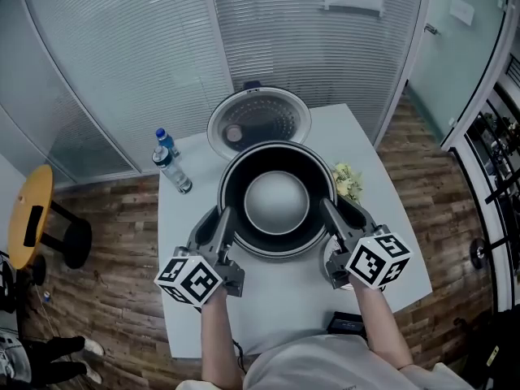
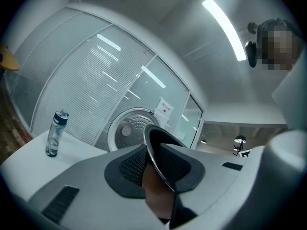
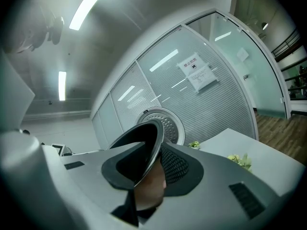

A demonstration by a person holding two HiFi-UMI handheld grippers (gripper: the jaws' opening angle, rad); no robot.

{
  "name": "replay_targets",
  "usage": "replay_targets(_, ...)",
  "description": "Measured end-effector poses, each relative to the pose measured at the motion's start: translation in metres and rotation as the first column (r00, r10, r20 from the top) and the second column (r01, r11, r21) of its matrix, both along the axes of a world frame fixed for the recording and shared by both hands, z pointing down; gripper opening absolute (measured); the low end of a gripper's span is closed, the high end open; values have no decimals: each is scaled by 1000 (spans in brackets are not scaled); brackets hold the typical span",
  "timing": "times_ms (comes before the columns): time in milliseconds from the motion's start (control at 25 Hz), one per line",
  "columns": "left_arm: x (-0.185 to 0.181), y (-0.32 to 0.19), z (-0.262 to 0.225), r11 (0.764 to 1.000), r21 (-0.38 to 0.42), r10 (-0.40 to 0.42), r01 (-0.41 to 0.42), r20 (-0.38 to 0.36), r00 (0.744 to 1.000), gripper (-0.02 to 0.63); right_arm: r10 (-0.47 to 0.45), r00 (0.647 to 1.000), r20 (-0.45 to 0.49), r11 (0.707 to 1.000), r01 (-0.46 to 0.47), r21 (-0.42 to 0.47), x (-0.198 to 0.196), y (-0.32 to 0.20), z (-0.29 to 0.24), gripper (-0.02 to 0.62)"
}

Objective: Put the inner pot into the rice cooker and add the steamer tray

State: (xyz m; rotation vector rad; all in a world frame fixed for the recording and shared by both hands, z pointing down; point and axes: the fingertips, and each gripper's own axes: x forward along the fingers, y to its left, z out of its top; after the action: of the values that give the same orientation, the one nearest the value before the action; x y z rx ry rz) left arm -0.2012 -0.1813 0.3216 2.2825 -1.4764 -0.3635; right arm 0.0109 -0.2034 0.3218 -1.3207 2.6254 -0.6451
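The inner pot (image 1: 276, 200), dark with a pale grey bottom, hangs level over the white table (image 1: 284, 307), held by its rim from both sides. My left gripper (image 1: 226, 218) is shut on the left rim, my right gripper (image 1: 329, 210) on the right rim. In the left gripper view the rim (image 2: 158, 147) runs between the pads of the left gripper (image 2: 156, 169). In the right gripper view the rim (image 3: 144, 147) sits the same way in the right gripper (image 3: 148, 164). The rice cooker's open lid (image 1: 258, 120) stands just behind the pot; the cooker's body is hidden beneath it.
A water bottle (image 1: 172, 162) stands at the table's back left. A small green plant (image 1: 348, 181) lies to the right of the pot. A black object (image 1: 345, 325) sits at the table's near edge. A yellow stool (image 1: 31, 215) stands on the wooden floor at left.
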Motion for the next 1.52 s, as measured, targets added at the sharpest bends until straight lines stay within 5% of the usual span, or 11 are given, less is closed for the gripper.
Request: replay_targets(1520, -11, -56, 80, 986, -166, -15, 13, -13, 1000, 88, -26, 998, -62, 988, 16, -156, -12, -57, 75, 110)
